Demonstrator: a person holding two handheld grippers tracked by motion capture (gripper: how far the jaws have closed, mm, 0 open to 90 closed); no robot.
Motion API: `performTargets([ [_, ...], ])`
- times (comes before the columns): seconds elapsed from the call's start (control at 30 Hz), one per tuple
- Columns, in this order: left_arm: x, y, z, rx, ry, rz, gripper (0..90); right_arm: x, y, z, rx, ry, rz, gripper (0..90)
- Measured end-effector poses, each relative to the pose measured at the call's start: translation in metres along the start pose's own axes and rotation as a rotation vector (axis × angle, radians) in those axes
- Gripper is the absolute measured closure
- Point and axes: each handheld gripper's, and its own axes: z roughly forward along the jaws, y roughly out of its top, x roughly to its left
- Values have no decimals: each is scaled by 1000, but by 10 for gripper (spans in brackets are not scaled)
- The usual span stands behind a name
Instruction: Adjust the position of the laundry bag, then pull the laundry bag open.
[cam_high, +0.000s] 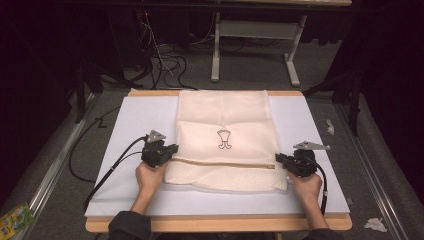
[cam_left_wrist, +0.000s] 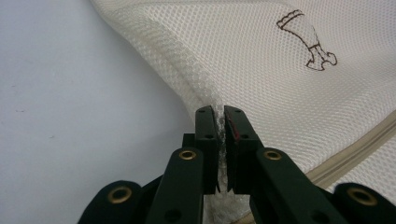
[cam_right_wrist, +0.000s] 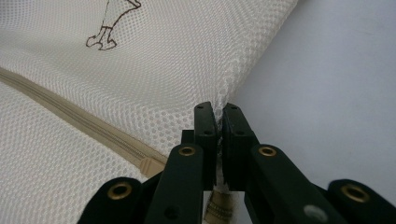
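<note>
I have the left gripper (cam_high: 167, 154) pinched tight on the left edge of the mesh laundry bag (cam_high: 225, 125), and the right gripper (cam_high: 282, 161) pinched on its right edge, both just beside the zipper (cam_high: 225, 163) that runs across the bag. The bag lies flat in the middle of the white board (cam_high: 130, 125), its far end reaching the board's far edge, its near part folded over below the zipper.

My worry is the grip itself: each pair of jaws holds only a thin sliver of seam, so if I pull the two sides unevenly, I judge the mesh could slide out of one pinch and the bag would sag or skew. Pulling outward too hard could also stretch the open weave or strain the zipper's end near the right gripper.

The fabric is a cream, honeycomb-like net, soft and limp, with a doubled, slightly ridged border. The zipper is a smooth beige tape. Beyond the zipper sits a small dark outline print (cam_high: 224, 139).
</note>
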Motion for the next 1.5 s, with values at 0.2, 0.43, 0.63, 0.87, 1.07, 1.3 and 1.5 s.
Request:
performTargets([
  [0.2,-1,-3,2,22,22,27,827,1,-3,2,11,-8,-7,870],
  [0.43,-3,-6,3,38,48,57,823,2,-5,6,27,-12,-18,857],
  [0.63,-5,-9,3,47,62,81,817,2,-11,7,14,-20,-1,837],
  [0.87,-6,-12,0,45,82,100,745,3,-12,9,20,-35,-9,752],
  [1.07,-8,-13,-6,20,108,125,570,-2,-12,3,-16,-39,18,564],
  [1.3,-18,-15,-23,-37,78,139,534,-3,-12,-2,-21,-42,36,501],
  [1.5,-24,-16,-22,-40,34,118,533,-2,-13,1,-26,-33,38,482],
])
